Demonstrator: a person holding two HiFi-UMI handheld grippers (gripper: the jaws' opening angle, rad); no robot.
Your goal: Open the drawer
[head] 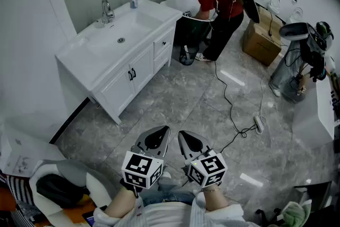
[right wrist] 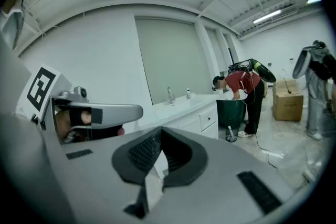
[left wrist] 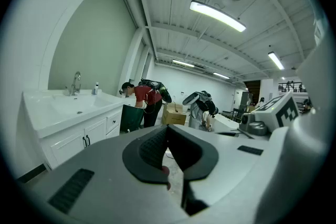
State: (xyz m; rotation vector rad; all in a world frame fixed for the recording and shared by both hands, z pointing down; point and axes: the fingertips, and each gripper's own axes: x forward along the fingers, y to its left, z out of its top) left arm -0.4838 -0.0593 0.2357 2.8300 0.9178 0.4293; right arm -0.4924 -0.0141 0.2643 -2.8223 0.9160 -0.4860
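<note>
A white vanity cabinet with a sink stands at the far left wall. Its two stacked drawers are at its right end, both closed, each with a small dark knob. In the left gripper view the drawers show at the left, and in the right gripper view the drawers show near the middle. My left gripper and right gripper hover side by side over the floor, well short of the cabinet. Both are shut with nothing between their jaws. The left gripper and right gripper point slightly downward.
A person in a red shirt bends over a dark bin just beyond the drawers. A cardboard box, a standing machine, and a cable with a power strip lie to the right. A white seat is at lower left.
</note>
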